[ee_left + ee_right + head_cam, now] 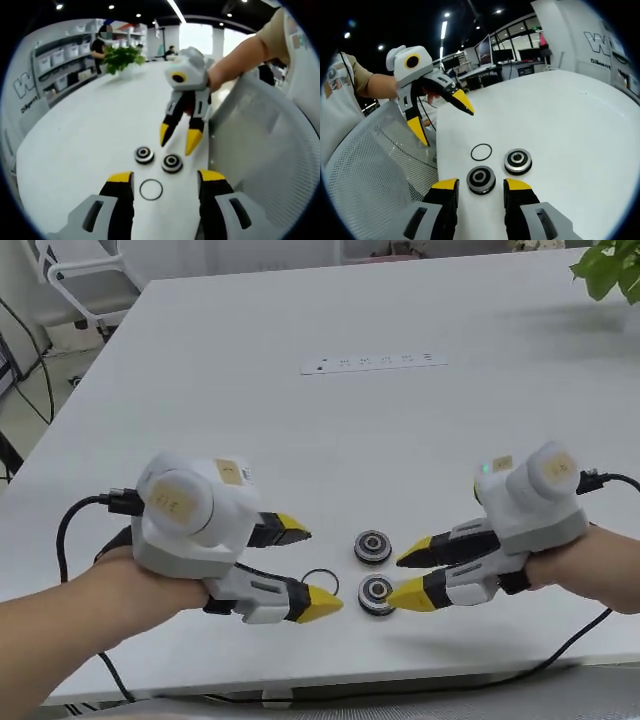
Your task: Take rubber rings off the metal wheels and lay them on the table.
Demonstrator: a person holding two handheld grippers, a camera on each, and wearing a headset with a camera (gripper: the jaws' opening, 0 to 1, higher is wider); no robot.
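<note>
Head view looks down; low gripper views face each other, sharing wheels (pixel 372 546).

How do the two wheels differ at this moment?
The near wheel sits at the open fingers of the right gripper; the far wheel lies off to their side. In the right gripper view, the near wheel's rim looks darker than the far wheel's, which shows more bare metal. Both lie flat on the table, apart from each other.

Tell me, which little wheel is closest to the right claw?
The front wheel, lying right at the tips of the right claw. The other wheel sits farther back on the table.
</note>
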